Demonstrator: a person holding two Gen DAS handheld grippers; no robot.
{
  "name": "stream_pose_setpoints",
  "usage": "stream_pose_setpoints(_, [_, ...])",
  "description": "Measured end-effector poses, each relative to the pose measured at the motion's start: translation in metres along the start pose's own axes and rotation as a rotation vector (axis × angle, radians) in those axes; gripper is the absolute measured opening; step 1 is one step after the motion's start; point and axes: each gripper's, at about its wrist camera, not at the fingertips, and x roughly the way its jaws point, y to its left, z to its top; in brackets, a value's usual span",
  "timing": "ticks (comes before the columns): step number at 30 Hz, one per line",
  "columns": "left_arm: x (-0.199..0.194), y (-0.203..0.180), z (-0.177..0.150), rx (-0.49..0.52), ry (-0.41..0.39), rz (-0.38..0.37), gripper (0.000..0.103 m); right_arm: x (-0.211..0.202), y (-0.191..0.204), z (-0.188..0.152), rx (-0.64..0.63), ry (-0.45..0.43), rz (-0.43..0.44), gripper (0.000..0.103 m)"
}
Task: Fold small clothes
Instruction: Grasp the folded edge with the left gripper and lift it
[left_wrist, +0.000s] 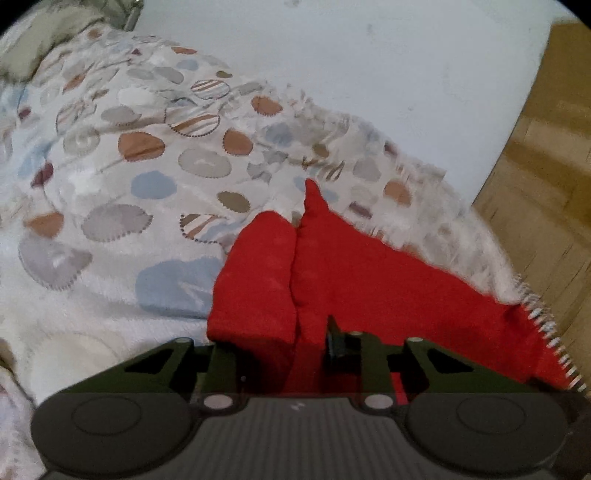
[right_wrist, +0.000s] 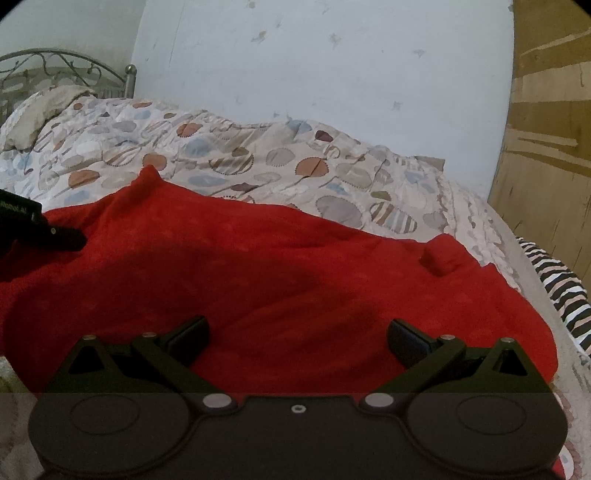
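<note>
A red fleece garment (right_wrist: 258, 266) lies spread on the patterned bedspread (right_wrist: 229, 155). In the left wrist view my left gripper (left_wrist: 295, 354) is shut on a bunched fold of the red garment (left_wrist: 332, 266), which is lifted and creased in front of the jaws. In the right wrist view my right gripper (right_wrist: 297, 336) is open and empty, with its fingers wide apart just above the near part of the cloth. The left gripper also shows in the right wrist view (right_wrist: 62, 236) at the left edge, on the garment's left side.
The bed meets a pale wall (right_wrist: 332, 66) at the back. A wooden panel (right_wrist: 546, 147) stands at the right. A metal headboard (right_wrist: 66, 70) and a pillow (right_wrist: 40, 114) are at the far left. A striped cloth (right_wrist: 561, 288) hangs at the bed's right edge.
</note>
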Motion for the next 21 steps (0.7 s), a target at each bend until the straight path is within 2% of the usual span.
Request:
stream_pose_setpoints(4, [-0.005,-0.022,0.002,0.054,-0.003,0.089,0.030,-0.001,0.000,0.000,0.004,-0.002,0.003,0.103])
stream_pose_setpoints(10, [-0.012,-0.067,-0.012,0.309,-0.085,0.224,0.030,-0.002,-0.003,-0.001,0.017,-0.006,0.012,0.103])
stream_pose_setpoints(12, [-0.011,-0.070,-0.012,0.329,-0.092,0.228,0.031,-0.001,-0.004,-0.001,0.019,-0.006,0.014,0.103])
stream_pose_setpoints(17, [-0.005,-0.043,-0.002,0.199,-0.050,0.157,0.034,-0.001,-0.005,-0.001,0.022,-0.007,0.017,0.103])
stream_pose_setpoints(19, [-0.007,-0.041,-0.005,0.216,-0.063,0.150,0.033,-0.001,-0.005,-0.001,0.020,-0.009,0.015,0.103])
stream_pose_setpoints(21, [-0.009,-0.050,-0.010,0.285,-0.093,0.163,0.030,-0.002,-0.006,-0.001,0.022,-0.009,0.016,0.103])
